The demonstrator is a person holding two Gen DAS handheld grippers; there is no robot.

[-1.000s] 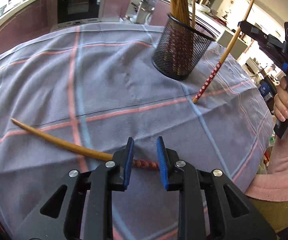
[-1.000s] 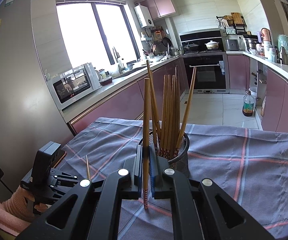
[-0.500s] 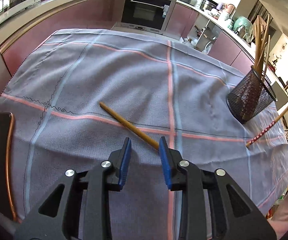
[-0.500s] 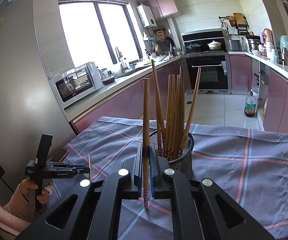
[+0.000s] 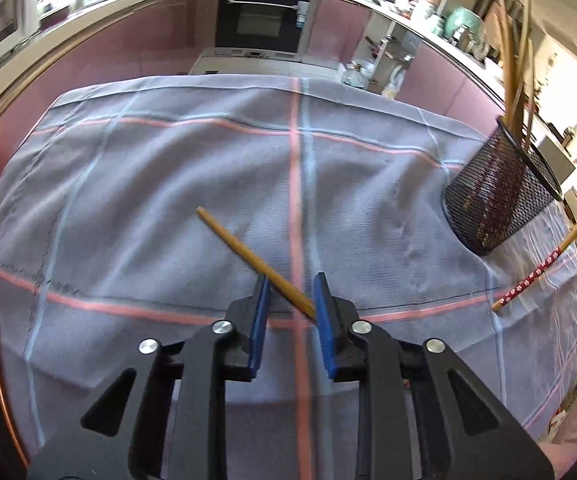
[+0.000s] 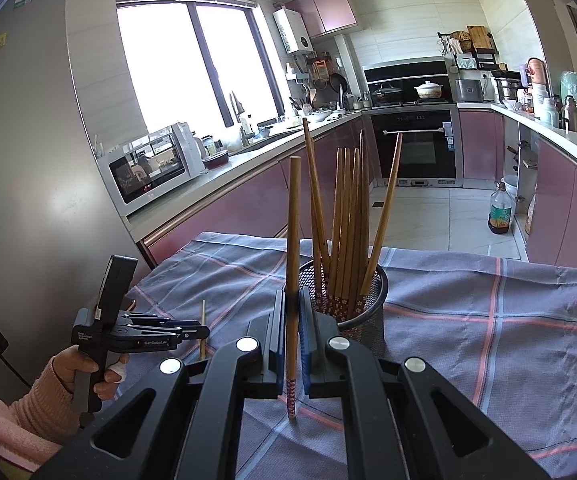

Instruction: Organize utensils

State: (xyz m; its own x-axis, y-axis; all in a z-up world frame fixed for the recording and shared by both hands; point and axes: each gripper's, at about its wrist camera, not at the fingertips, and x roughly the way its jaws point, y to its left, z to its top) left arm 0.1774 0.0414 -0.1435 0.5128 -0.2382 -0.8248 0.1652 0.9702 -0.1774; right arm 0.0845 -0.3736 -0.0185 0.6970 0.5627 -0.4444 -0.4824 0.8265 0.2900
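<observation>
Both grippers work chopsticks: my left gripper (image 5: 289,292), low centre, is closing around a chopstick (image 5: 248,256) on the tablecloth (image 5: 148,184), my right gripper (image 6: 291,308) clamps an upright chopstick (image 6: 293,240) before the mesh holder (image 6: 368,316) mid-frame.

Your left wrist view looks steeply down, close over the cloth (image 5: 168,184), toward the oven (image 5: 262,20). Your right wrist view sits low at the table's edge, looking nearly level across the kitchen. Both share the holder (image 5: 496,200) (image 6: 362,312), cloth and oven.
</observation>
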